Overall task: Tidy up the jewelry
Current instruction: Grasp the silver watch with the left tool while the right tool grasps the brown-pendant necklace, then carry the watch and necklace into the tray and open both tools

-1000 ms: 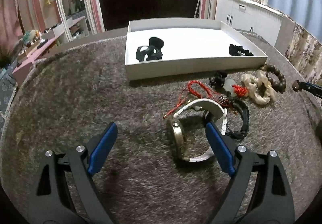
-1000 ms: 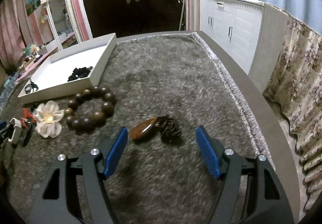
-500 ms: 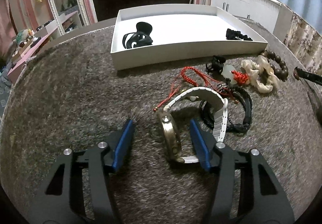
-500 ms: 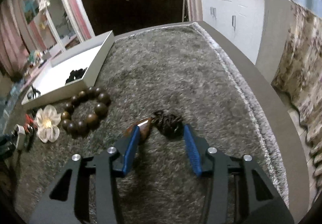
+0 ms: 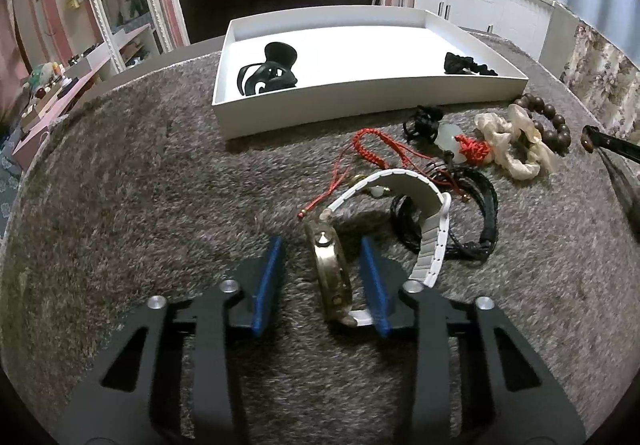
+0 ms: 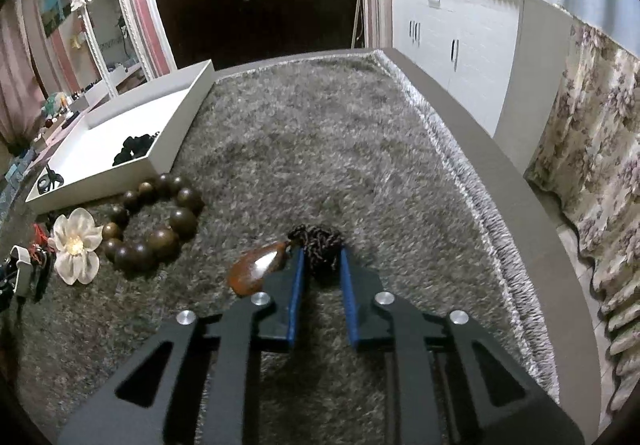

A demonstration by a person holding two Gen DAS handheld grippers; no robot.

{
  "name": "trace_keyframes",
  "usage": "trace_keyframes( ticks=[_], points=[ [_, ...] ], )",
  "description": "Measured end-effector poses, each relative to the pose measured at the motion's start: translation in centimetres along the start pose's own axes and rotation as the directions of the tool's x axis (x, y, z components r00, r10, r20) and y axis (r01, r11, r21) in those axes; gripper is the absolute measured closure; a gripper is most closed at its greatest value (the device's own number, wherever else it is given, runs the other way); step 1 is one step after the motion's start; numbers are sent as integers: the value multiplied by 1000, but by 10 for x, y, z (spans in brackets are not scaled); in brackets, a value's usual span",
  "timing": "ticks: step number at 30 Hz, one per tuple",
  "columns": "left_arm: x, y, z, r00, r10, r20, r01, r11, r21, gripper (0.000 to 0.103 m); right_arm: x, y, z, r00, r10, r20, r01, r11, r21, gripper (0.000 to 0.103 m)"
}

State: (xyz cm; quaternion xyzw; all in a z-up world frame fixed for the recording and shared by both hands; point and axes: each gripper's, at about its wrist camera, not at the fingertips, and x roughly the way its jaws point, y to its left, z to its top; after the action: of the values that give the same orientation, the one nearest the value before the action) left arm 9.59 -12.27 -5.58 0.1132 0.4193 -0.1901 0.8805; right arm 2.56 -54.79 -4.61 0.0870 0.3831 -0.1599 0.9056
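In the left wrist view my left gripper (image 5: 322,245) straddles the gold case of a white-strapped watch (image 5: 332,277) standing on edge on the grey rug; the left pad is apart from it, the right pad close to it. A white tray (image 5: 360,101) beyond holds a black hair claw (image 5: 270,75) and a black scrunchie (image 5: 466,63). In the right wrist view my right gripper (image 6: 322,253) is nearly shut around the dark cord bundle (image 6: 320,245) of a brown teardrop pendant (image 6: 258,269).
Between watch and tray lie a red cord bracelet (image 5: 372,153), a black cord bracelet (image 5: 476,213), a jade pendant (image 5: 450,135), a cream fabric flower (image 6: 76,245) and a wooden bead bracelet (image 6: 156,221). The rug's edge (image 6: 476,205) and a floral curtain are on the right.
Both grippers have moved forward and narrowed. The left jaws now flank the watch case; the right jaws have closed in on the pendant's cord bundle.
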Motion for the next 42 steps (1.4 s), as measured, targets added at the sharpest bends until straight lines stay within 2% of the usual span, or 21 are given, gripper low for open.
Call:
trace_keyframes(
  ticks=[4,5,12,16,20,26,29,37,42],
  points=[
    [-3,2,-1,1000,-11,14,11,1000,-11,90,-13,3,-1,999,2,43,-2,1000,-7,86],
    [-4,2,-1,1000,-16,16,16,1000,-12,92,-17,4,0,999,8,48,-8,1000,-6,86],
    [-22,11,4,998,-38,56,40,999,-37,93,-64,29,16,986,83,145,-78,996,-43,86],
    [-40,19,28,993,-39,108,44,998,-47,93,-89,52,39,964,163,209,-151,986,-72,86],
    [-44,23,60,988,-30,153,39,998,-56,93,-94,88,62,943,236,236,-213,970,-119,86],
    [-25,22,110,983,-22,180,38,995,-88,93,-66,149,87,915,350,199,-321,933,-166,86],
    [-4,16,124,986,-22,164,38,995,-94,93,-42,171,91,911,379,161,-351,920,-176,86],
    [51,8,127,994,-46,100,58,992,-112,92,19,206,80,921,385,55,-371,911,-180,86],
    [59,5,127,993,-46,107,57,993,-100,92,40,214,70,928,373,13,-364,912,-190,86]
  ],
)
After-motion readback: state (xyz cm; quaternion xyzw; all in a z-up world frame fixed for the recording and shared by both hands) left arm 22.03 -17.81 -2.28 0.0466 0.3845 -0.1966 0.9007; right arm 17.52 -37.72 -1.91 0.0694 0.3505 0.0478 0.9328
